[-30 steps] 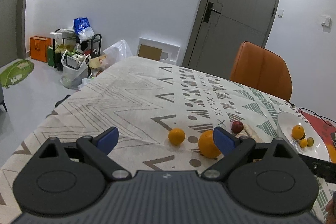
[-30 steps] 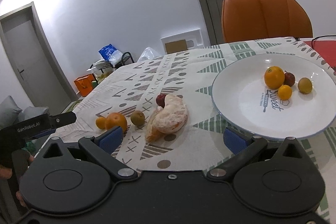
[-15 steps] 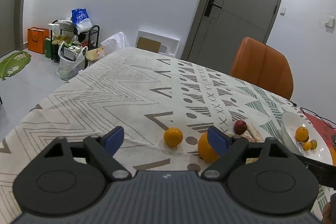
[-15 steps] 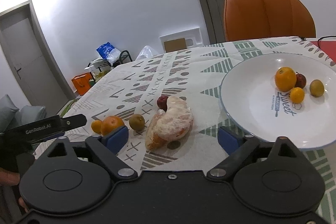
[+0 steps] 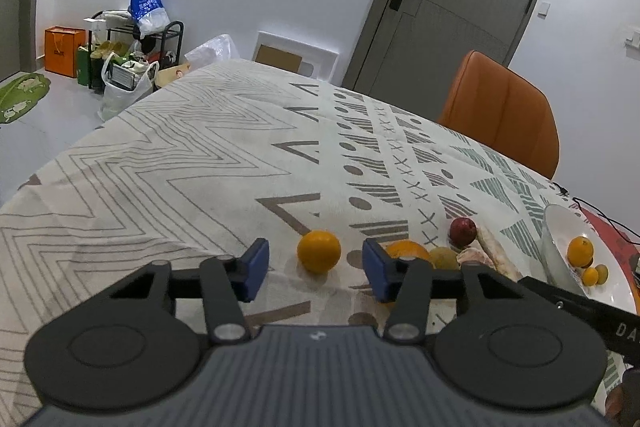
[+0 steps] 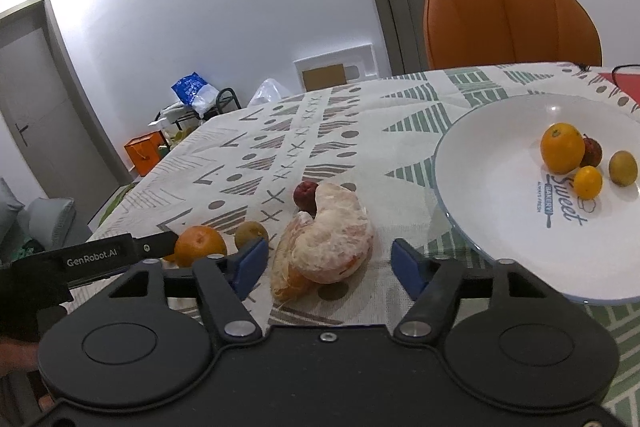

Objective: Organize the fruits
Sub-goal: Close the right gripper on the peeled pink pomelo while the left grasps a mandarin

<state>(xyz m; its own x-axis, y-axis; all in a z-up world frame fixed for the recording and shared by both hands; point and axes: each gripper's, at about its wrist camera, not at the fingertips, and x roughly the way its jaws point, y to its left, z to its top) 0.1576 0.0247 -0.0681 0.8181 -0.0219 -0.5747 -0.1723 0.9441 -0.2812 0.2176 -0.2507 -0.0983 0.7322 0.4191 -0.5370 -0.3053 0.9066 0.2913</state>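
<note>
- Left wrist view: the left gripper (image 5: pixel 314 267) stood wide open and held nothing. A small orange (image 5: pixel 319 251) sat on the cloth (image 5: pixel 180 163) just ahead of the gap between the jaws, not yet between the pads.
- A bigger orange (image 5: pixel 408 251) lay right behind the right-hand pad, so I judged that the push forward should be straight, to avoid nudging it.
- The small orange looked round, smooth and firm, likely to roll on the cloth, so a slow, centred close seemed wise.
- Right wrist view: the right gripper (image 6: pixel 327 266) was also spread wide and empty. The peeled fruit (image 6: pixel 326 237) lay just ahead of the gap, pale, pithy, lumpy and soft-looking.
- The plate (image 6: pixel 496 187), glossy white, sat beyond the right jaw, with four small fruits on it.
</note>
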